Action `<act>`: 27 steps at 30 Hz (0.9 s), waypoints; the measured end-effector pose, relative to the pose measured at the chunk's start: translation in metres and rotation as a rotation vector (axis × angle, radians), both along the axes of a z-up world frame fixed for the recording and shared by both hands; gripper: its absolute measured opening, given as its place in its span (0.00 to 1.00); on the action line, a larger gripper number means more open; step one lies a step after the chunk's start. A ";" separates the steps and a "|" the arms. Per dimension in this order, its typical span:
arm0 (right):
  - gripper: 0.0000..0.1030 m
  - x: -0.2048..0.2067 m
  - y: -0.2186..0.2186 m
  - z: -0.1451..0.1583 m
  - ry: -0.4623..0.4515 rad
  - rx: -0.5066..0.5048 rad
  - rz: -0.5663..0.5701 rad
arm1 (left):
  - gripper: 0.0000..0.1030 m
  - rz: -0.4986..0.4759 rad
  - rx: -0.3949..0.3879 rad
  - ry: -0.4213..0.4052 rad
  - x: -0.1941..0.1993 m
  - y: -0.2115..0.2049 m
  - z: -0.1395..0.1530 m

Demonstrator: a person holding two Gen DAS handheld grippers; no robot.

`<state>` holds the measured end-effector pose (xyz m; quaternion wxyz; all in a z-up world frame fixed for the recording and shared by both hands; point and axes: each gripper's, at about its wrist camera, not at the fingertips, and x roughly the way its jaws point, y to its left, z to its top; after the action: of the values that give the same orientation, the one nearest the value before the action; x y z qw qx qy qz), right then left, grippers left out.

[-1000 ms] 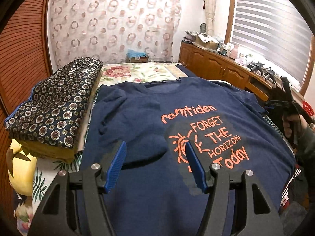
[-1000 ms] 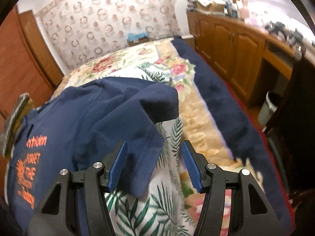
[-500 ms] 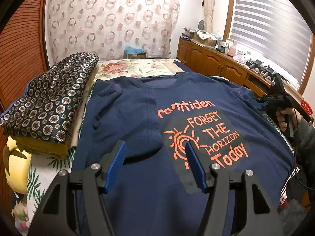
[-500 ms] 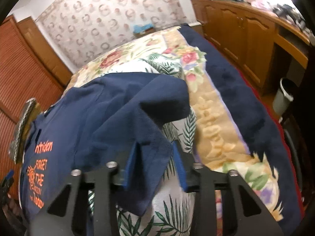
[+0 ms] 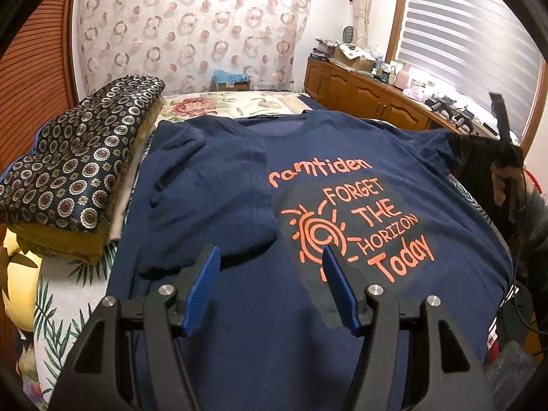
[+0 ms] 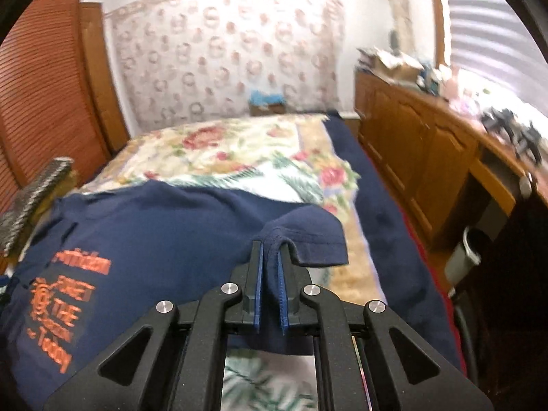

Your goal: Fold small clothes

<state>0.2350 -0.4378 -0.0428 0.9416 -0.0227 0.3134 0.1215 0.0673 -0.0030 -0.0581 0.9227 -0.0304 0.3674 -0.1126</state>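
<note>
One navy T-shirt (image 5: 308,205) with orange lettering lies spread across the frame's centre on a floral bed (image 5: 222,101), one sleeve folded inward. At the bottom, the left claw (image 5: 269,286) hovers wide open, empty. In the right wrist view, the right claw (image 6: 270,294) at lower centre is clamped on the shirt's sleeve (image 6: 308,239).

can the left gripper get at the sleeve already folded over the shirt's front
Probably yes. The left gripper hangs open just above the navy t-shirt, and the folded sleeve lies flat right ahead of its fingertips with nothing between. The right gripper is busy off at the other sleeve.
</note>
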 end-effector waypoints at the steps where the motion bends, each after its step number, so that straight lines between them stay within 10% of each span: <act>1: 0.05 -0.003 0.013 0.006 -0.015 -0.010 0.031 | 0.60 0.000 0.000 -0.001 -0.001 0.000 0.000; 8: 0.06 -0.026 0.099 0.016 -0.037 -0.085 0.238 | 0.60 0.002 -0.006 -0.007 -0.001 0.001 0.002; 14: 0.42 -0.037 0.133 -0.002 0.020 -0.084 0.346 | 0.60 0.011 -0.010 -0.014 -0.005 0.004 0.005; 27: 0.47 0.009 0.115 -0.037 0.125 -0.107 0.208 | 0.60 0.009 -0.006 -0.011 -0.004 0.002 0.006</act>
<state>0.2439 -0.3225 -0.0800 0.9000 -0.0975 0.3735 0.2026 0.0633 -0.0012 -0.0523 0.9251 -0.0342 0.3621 -0.1096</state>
